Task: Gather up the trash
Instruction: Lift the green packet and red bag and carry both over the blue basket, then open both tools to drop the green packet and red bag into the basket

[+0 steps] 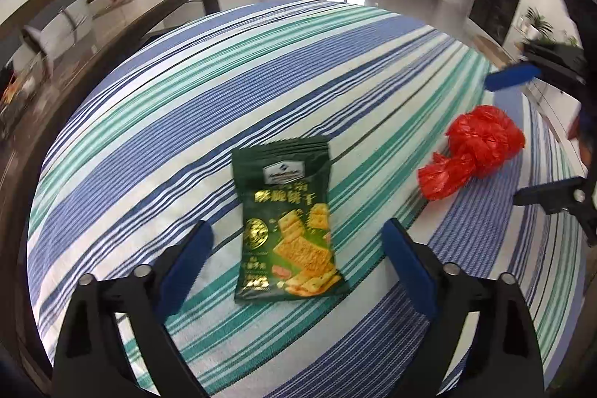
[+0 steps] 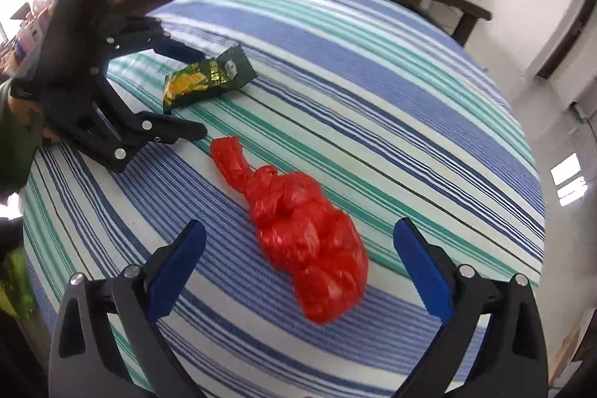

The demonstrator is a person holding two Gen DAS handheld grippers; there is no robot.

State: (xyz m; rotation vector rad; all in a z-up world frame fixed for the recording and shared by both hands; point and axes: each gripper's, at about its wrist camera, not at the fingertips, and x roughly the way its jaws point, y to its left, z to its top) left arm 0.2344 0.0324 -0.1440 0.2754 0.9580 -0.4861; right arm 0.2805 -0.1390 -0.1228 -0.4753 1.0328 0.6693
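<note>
The left gripper (image 1: 294, 248) hangs with jaws apart, the green cracker packet (image 1: 287, 230) lying between its fingers on the striped cloth (image 1: 186, 99). The right gripper (image 2: 298, 248) likewise gapes around the knotted red plastic bag (image 2: 306, 241), untouched.

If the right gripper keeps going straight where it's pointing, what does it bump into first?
Most likely the red plastic bag. It lies on the striped cloth right between the open fingers of the right gripper, with nothing above it. How far off it still is, the picture doesn't show.

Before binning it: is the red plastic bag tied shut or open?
Tied shut: the red plastic bag is knotted at its neck, loose end trailing on the striped cloth.
</note>
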